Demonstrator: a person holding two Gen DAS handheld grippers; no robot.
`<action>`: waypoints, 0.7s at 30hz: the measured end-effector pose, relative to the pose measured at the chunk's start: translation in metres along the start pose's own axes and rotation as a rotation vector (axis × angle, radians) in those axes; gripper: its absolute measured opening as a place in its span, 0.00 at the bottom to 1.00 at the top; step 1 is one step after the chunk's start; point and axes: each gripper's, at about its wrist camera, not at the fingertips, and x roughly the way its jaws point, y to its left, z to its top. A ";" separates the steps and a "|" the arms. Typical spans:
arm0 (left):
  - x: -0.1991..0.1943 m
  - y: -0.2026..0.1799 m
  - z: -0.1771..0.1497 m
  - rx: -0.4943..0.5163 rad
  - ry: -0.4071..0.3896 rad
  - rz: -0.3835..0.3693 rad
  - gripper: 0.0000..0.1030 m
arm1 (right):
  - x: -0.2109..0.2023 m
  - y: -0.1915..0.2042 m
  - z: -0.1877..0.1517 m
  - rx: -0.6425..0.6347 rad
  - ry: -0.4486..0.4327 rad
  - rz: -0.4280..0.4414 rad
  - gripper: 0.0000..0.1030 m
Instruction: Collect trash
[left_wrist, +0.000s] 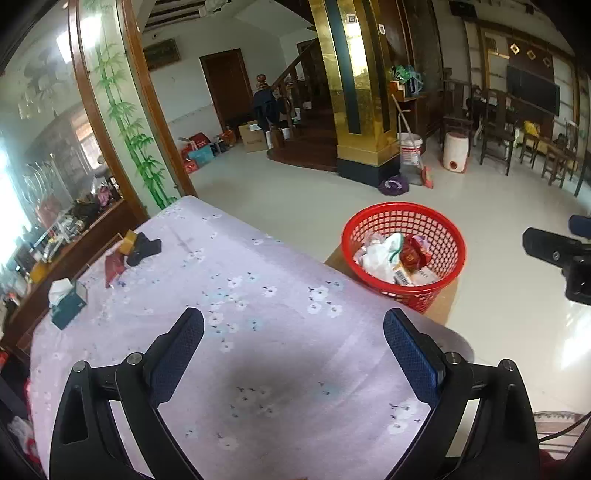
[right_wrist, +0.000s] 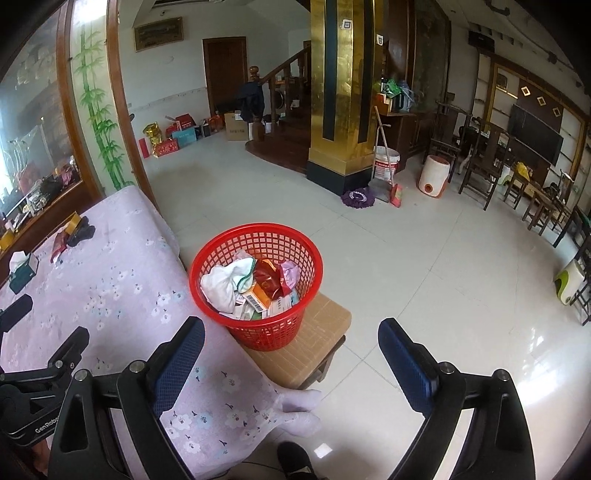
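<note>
Both of my tools are hanging released with nothing between the pads: the left gripper (left_wrist: 293, 354) is hovering over the flowered tablecloth (left_wrist: 258, 295) at the bottom of its view, and the right gripper (right_wrist: 291, 365) is poised over the table's corner and the floor. I am judging that most of the trash is already lying in the red basket (right_wrist: 236, 317), which is standing on a small brown stool (right_wrist: 317, 350) just beside the table's edge at the centre of the right view.

What is remaining, I think, is the small heap at the upper left of the left view: a red wrapper (left_wrist: 113, 266), a dark crumpled thing (left_wrist: 144, 248) and a yellowish box (left_wrist: 129, 242), all touching one another. To do this well I am planning to reach with the left tool, come down from above on one piece at a time and pinch the wrapper by its raised edge without snagging the cloth.

Whether the tissue box (left_wrist: 68, 299) counts as trash I cannot tell. Blur is keeping me from naming the dark thing, and the basket's lower contents are being hidden by the white cloth (right_wrist: 225, 282) on top.
</note>
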 end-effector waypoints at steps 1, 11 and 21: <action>0.000 0.000 0.000 -0.003 -0.002 -0.003 0.94 | -0.001 0.001 0.000 -0.002 -0.001 0.002 0.94; 0.003 0.002 0.001 -0.001 0.004 0.053 0.94 | 0.005 0.007 0.006 -0.021 0.000 0.009 0.94; 0.002 0.006 -0.002 -0.025 0.012 0.064 0.94 | 0.011 0.013 0.010 -0.048 0.005 0.023 0.94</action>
